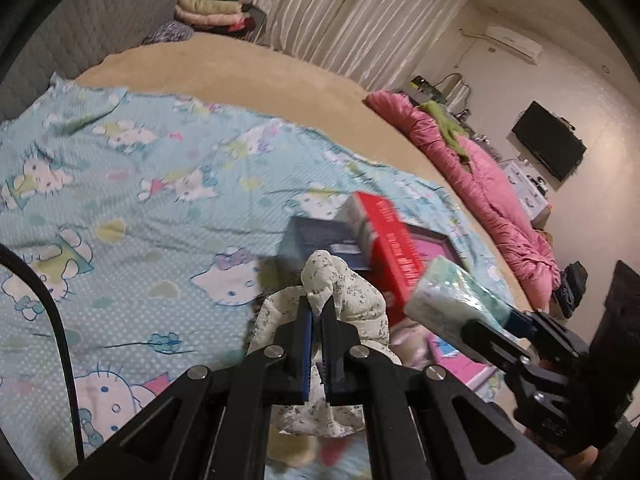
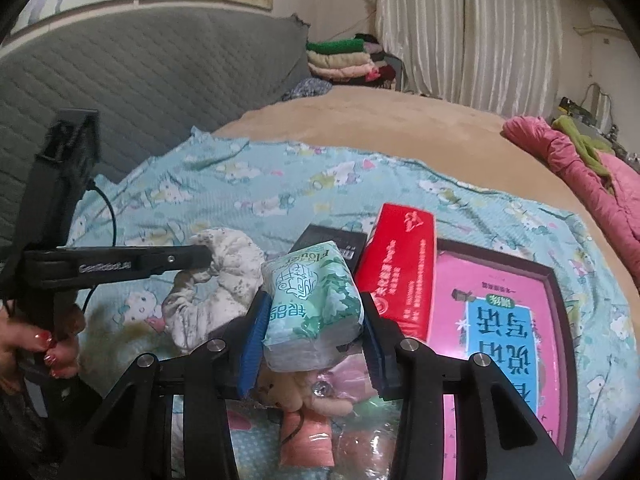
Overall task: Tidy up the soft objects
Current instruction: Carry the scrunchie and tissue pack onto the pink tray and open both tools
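My left gripper (image 1: 316,304) is shut on a white floral cloth (image 1: 352,300) and holds it above the blue cartoon-print sheet (image 1: 120,200). The cloth also shows in the right wrist view (image 2: 228,276), with the left gripper (image 2: 204,256) at its top. My right gripper (image 2: 312,316) is shut on a green and white tissue pack (image 2: 316,304), held above the sheet. The tissue pack (image 1: 448,296) and right gripper (image 1: 500,320) show at the right of the left wrist view. A small plush toy (image 2: 288,396) and a pink soft item (image 2: 308,436) lie below the right gripper.
A red box (image 2: 400,264), a dark box (image 2: 332,244) and a large pink book (image 2: 500,332) lie on the sheet (image 2: 280,184). A pink quilt (image 1: 480,184) lies along the far bed edge. Folded clothes (image 2: 344,60) are stacked by the grey headboard (image 2: 160,80).
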### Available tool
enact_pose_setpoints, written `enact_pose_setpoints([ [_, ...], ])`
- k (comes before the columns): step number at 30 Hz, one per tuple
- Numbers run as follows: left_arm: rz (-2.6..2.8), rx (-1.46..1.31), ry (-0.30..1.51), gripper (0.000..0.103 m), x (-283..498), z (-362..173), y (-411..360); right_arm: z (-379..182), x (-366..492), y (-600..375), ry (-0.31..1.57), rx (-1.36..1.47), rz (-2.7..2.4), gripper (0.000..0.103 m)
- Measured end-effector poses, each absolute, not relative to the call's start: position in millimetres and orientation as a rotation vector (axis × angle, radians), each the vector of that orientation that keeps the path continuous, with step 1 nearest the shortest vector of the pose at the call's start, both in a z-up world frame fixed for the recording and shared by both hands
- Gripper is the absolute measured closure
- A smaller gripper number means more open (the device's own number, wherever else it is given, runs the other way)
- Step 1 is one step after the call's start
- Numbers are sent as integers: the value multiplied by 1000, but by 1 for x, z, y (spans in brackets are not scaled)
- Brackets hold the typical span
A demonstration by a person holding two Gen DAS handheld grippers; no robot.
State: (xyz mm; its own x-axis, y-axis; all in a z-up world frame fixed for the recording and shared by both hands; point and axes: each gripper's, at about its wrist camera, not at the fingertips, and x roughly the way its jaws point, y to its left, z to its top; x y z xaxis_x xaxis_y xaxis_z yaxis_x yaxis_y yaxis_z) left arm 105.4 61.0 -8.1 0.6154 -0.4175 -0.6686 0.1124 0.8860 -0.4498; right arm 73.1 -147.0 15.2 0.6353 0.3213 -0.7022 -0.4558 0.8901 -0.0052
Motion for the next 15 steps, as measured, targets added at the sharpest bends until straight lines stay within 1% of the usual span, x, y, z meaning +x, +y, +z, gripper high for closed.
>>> enact_pose_setpoints([
  [6,-361,-326,809,99,93,29,25,39,62,-178,707,-145,403,58],
  [15,-461,-234,786,99,91,60,-50,62,54,-251,655,-66,259,58],
])
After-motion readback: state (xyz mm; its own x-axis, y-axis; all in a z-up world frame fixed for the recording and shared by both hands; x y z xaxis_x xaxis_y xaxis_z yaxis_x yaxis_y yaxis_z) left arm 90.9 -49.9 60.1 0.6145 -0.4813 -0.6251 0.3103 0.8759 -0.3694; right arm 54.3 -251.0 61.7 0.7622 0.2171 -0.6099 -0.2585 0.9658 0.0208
